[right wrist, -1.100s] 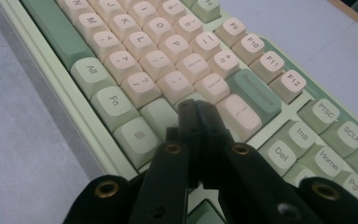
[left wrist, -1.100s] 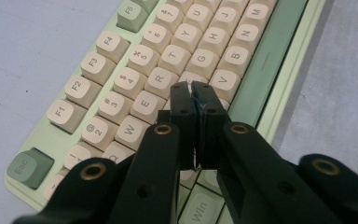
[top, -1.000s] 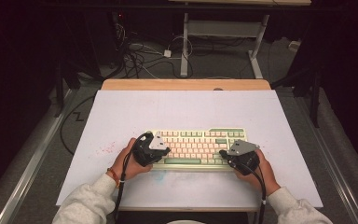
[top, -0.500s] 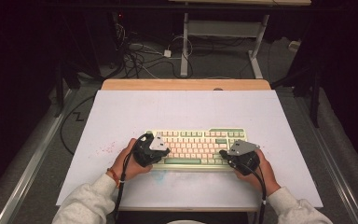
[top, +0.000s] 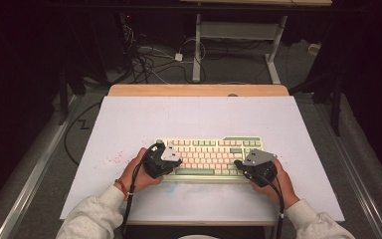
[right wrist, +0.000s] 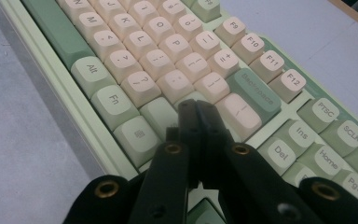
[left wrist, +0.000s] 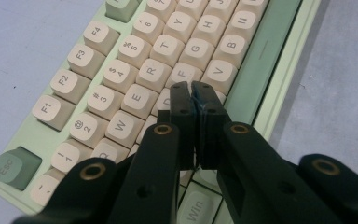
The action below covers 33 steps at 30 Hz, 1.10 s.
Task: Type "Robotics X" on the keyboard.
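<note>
Keyboard near table's front edge, both hand-held grippers closed, empty.

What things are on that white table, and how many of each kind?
Keyboard: 1
Hand-held grippers, left gripper and right gripper, jaws shut over the keys: 2
Total: 3

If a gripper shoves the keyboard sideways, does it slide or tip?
Probably slides: the keyboard is low, wide and lies flat on the smooth white mat. Its one-piece green case looks rigid, so likely no flex. Keycaps may depress under the closed jaws.
</note>
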Tool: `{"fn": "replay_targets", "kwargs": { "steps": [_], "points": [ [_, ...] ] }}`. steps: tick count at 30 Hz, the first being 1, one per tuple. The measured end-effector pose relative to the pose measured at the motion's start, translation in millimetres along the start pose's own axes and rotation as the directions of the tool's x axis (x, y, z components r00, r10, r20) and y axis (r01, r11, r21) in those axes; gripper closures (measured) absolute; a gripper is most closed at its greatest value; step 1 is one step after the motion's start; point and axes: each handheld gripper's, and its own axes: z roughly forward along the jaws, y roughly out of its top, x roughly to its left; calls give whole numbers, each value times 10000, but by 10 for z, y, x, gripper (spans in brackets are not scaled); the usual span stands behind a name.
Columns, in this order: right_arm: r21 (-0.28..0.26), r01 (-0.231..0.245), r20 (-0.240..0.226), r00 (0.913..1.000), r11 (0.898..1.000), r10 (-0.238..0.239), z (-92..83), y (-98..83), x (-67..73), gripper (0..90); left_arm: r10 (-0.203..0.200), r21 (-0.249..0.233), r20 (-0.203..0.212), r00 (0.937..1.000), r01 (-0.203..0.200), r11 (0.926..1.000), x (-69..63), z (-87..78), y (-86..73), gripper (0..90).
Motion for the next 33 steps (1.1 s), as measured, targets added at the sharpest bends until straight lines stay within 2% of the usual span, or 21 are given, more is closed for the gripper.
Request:
{"fn": "replay_targets", "kwargs": {
  "steps": [26, 30, 33],
  "points": [
    [3, 10, 4, 10000, 10000, -10, 0, 0, 0, 900, -92, -107, -59, 9999, 91, 9999, 20, -10, -5, 847],
    [7, 18, 20, 10000, 10000, -18, 0, 1, 2, 900, -83, 140, 43, 10000, 82, 9999, 12, 39, -15, 853],
    [5, 35, 31, 10000, 10000, -35, 1, 1, 4, 900, -26, 78, -75, 10000, 26, 10000, 7, 35, -15, 855]
  ]
}}
